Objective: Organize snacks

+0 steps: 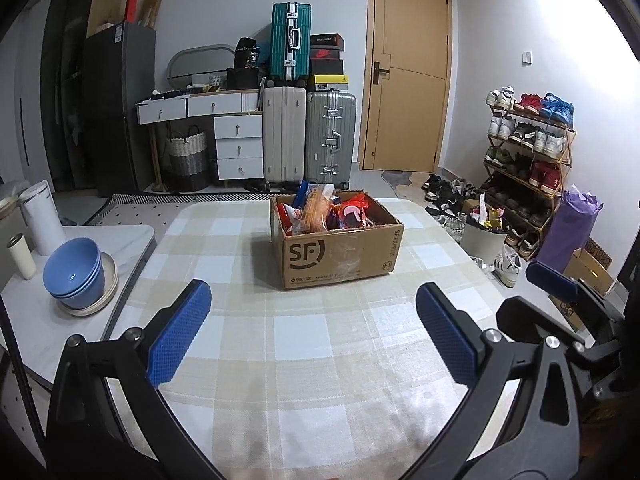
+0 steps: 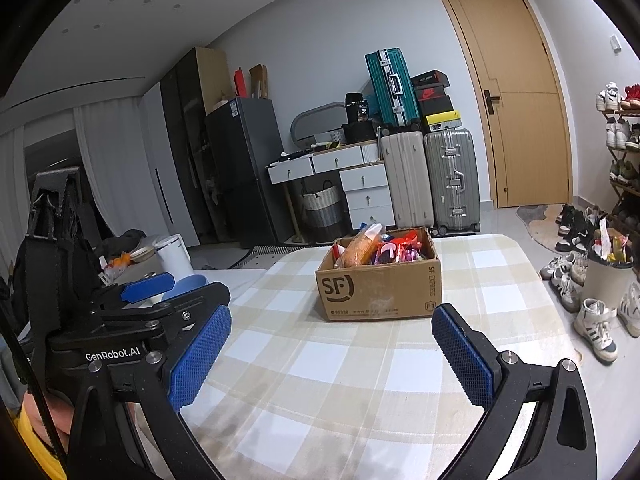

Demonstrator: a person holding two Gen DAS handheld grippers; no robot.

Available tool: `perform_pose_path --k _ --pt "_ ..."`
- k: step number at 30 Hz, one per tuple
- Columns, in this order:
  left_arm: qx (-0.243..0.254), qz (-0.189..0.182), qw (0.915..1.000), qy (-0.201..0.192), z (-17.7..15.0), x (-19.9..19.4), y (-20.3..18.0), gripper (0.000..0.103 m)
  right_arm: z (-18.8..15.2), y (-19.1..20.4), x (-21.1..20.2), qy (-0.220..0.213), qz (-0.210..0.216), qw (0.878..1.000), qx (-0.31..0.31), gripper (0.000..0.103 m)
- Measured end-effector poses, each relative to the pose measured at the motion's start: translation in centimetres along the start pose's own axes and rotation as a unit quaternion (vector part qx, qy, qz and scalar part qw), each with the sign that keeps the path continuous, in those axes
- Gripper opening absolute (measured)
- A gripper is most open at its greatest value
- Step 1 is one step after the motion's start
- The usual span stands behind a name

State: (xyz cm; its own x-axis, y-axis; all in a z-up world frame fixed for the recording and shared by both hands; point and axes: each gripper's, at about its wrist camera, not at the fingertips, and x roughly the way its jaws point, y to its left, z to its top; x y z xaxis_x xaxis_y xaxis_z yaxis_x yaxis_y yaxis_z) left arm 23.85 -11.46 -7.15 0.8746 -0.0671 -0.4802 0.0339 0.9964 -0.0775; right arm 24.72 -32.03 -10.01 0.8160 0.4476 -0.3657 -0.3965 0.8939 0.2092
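left gripper [image 1: 313, 334]: its blue fingers [image 1: 180, 334] were spread wide and held nothing.
right gripper [image 2: 332, 354]: its fingers [image 2: 200, 360] were spread wide too, with nothing between them.
snacks [image 1: 326, 210]: they sat piled in the cardboard box [image 1: 340, 256], sticking up over the rim (red, orange and purple bags).
box place: it stood on the checked table [image 1: 304, 360], toward the far edge, a bit to the right side.
which way: the box lay straight ahead of both grippers and well apart from them, its long side running left to right.
who is nearer: i think both were about the same; the right one looked a little more lined up.
open room: the table near the grippers was bare, so there was room to set snacks down.
edges: the blue bowls [image 1: 74, 270] sat off the left edge on a white side table [image 1: 128, 240], away from the path.
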Motion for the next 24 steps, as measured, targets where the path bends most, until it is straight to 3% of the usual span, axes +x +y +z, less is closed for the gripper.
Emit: perform_pose_path --k 24 --pt "0.008 -0.001 1.0000 0.002 -1.3 -0.3 -0.7 0.102 -0.7 0.1 0.0 0.001 0.001 1.000 -0.002 0.102"
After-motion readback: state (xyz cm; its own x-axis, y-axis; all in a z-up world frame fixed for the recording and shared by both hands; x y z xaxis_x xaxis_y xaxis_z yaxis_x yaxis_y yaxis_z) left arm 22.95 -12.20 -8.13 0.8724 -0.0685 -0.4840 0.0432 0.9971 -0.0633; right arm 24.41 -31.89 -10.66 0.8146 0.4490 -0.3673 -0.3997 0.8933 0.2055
